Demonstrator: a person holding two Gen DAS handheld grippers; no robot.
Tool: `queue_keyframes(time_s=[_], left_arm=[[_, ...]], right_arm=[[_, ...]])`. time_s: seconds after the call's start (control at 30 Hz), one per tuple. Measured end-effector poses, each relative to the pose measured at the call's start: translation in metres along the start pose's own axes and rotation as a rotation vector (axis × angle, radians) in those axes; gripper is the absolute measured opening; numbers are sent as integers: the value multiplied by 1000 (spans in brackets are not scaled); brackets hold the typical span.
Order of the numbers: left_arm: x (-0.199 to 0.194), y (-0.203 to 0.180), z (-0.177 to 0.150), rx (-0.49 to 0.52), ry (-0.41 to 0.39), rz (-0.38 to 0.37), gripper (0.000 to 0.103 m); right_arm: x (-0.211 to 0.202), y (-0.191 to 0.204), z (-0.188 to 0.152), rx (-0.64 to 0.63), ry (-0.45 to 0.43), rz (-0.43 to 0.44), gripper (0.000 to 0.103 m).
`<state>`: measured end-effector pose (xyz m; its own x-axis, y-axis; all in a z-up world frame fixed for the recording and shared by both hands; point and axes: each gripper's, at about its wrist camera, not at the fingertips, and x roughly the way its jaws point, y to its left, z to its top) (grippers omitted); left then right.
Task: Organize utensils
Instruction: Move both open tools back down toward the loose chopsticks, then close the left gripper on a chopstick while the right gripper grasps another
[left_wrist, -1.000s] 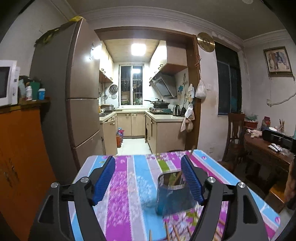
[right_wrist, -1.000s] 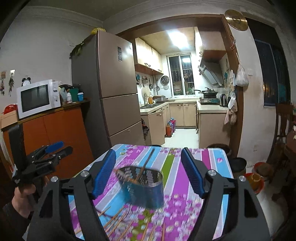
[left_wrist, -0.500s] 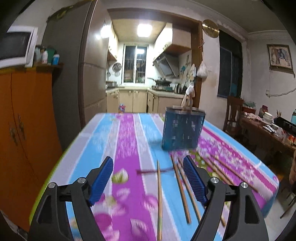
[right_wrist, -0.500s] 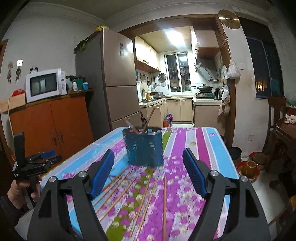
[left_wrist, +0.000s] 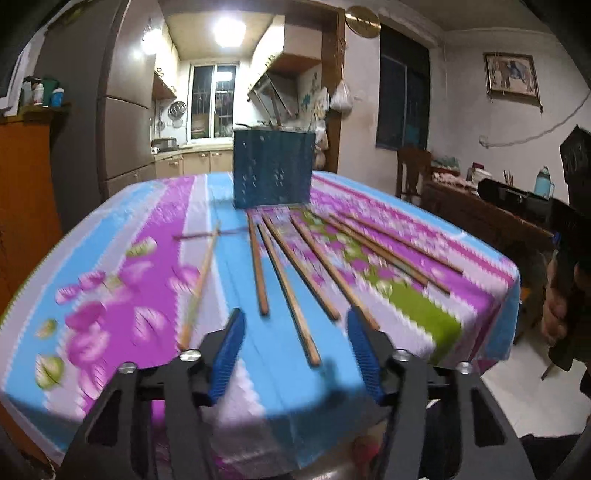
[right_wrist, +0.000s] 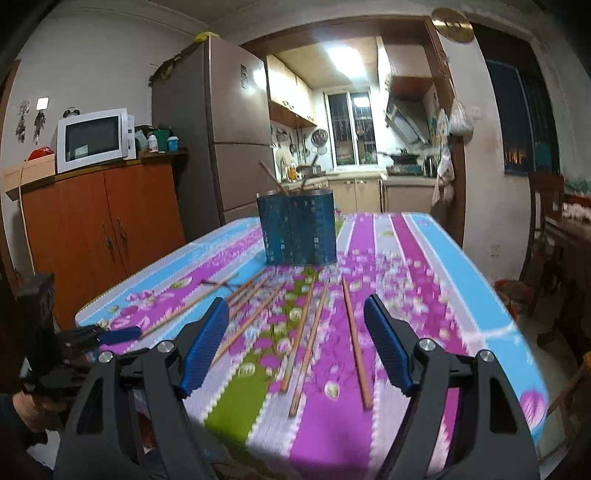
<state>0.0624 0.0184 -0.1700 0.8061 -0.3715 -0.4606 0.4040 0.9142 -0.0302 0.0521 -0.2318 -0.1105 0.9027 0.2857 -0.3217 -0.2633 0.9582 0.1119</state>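
Note:
A dark blue perforated utensil holder (left_wrist: 273, 168) (right_wrist: 299, 227) stands upright at the far middle of the table, with two chopsticks sticking out of it (right_wrist: 271, 179). Several wooden chopsticks (left_wrist: 286, 284) (right_wrist: 306, 332) lie loose on the flowered tablecloth between the holder and the near edge. My left gripper (left_wrist: 295, 354) is open and empty, low over the near edge above the chopstick ends. My right gripper (right_wrist: 295, 343) is open and empty at the near edge, to the right of the left gripper (right_wrist: 114, 336).
The table (right_wrist: 461, 280) carries a striped purple, blue and green cloth. An orange cabinet with a microwave (right_wrist: 94, 138) and a fridge (right_wrist: 221, 129) stand left. A wooden chair (left_wrist: 412, 170) and a cluttered side table (left_wrist: 480, 199) stand right. The kitchen lies behind.
Both grippers have pulled back from the holder toward the near table edge and dropped lower. The holder now looks farther away and the loose chopsticks have come into view. Both stayed open.

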Motion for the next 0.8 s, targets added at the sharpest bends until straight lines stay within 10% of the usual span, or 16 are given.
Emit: queue_keyframes(time_s=[0.37,0.8], left_arm=[[15,-13,-13,26,-18,43,11],[17,-13,-10,15,-16,44,11]], right_arm=[[10,13,-46,-33,123,9,24],[54,26,-63,-40,236,-67,12]])
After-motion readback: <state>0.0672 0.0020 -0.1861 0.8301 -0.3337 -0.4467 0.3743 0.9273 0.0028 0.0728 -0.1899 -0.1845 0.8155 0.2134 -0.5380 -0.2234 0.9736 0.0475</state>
